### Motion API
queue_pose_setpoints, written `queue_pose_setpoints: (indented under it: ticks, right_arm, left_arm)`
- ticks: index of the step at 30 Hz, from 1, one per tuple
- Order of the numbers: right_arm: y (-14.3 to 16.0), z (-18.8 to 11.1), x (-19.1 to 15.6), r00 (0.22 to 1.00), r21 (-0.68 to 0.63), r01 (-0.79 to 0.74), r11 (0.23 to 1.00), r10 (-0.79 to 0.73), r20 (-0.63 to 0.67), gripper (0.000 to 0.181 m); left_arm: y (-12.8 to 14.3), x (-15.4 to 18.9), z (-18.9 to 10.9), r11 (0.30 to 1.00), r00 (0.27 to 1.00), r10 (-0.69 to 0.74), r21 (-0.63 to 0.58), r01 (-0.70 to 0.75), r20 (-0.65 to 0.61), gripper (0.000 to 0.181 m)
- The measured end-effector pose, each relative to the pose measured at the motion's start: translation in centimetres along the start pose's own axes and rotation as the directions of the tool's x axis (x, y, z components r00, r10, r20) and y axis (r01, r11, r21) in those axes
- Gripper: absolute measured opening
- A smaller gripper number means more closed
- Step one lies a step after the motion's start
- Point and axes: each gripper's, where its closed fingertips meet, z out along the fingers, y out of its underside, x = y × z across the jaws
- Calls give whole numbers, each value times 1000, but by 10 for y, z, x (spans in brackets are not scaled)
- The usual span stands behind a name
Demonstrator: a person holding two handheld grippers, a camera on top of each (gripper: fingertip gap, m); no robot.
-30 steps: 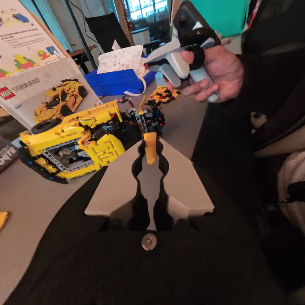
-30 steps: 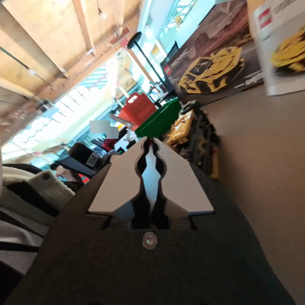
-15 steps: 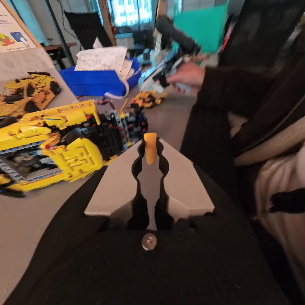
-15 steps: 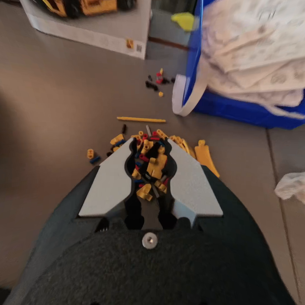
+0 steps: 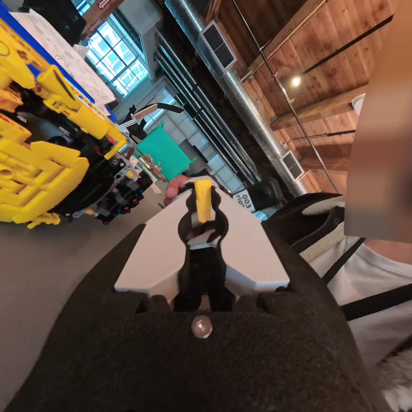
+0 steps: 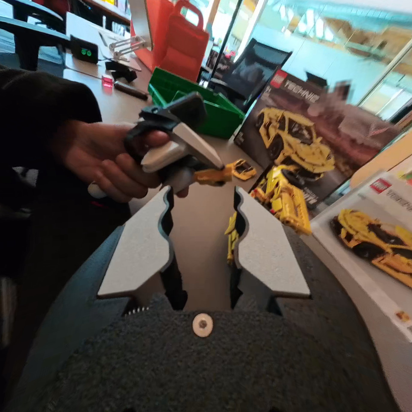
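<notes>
My left gripper [image 5: 202, 189] is shut on a small yellow plastic piece [image 5: 202, 200], which sticks out past its tips. It is tilted upward, just right of the yellow and black toy brick car [image 5: 44, 160]. My right gripper [image 6: 202, 194] is open and empty, low over the grey table [image 6: 200, 234]. In the right wrist view a hand holds the left gripper [image 6: 219, 167] just ahead of my right fingertips, with the yellow piece [image 6: 211, 176] in its tips. The car [image 6: 281, 200] lies beyond to the right.
A car-picture box [image 6: 301, 133] and an instruction booklet [image 6: 367, 240] stand at the right. A green bin [image 6: 200, 107] and a red object [image 6: 178, 44] sit behind. A person's dark sleeve [image 6: 44, 133] fills the left. A blue bin with papers [image 5: 66, 62] lies behind the car. My left and right fingertips are right by each other.
My left gripper has tilted upward, still gripping the yellow piece. My right gripper swung away from a pile of small pieces to face the left gripper and opened wide.
</notes>
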Motion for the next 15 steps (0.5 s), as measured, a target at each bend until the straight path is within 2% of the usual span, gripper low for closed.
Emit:
queue_pose_setpoints:
  ticks: [3, 6, 15]
  right_arm:
    - [-9, 0, 1, 1000, 26, 16, 1000, -16, -8, 41]
    - [-9, -1, 7, 998, 11, 46, 999, -46, -34, 43]
    - [-3, 5, 8, 988, -57, 120, 991, -125, -93, 30]
  left_arm:
    - [4, 3, 1, 998, 997, -70, -12, 70, -44, 13]
    - [8, 4, 3, 996, 996, -78, -39, 77, -48, 13]
    - [11, -3, 5, 993, 994, -106, -56, 104, -22, 13]
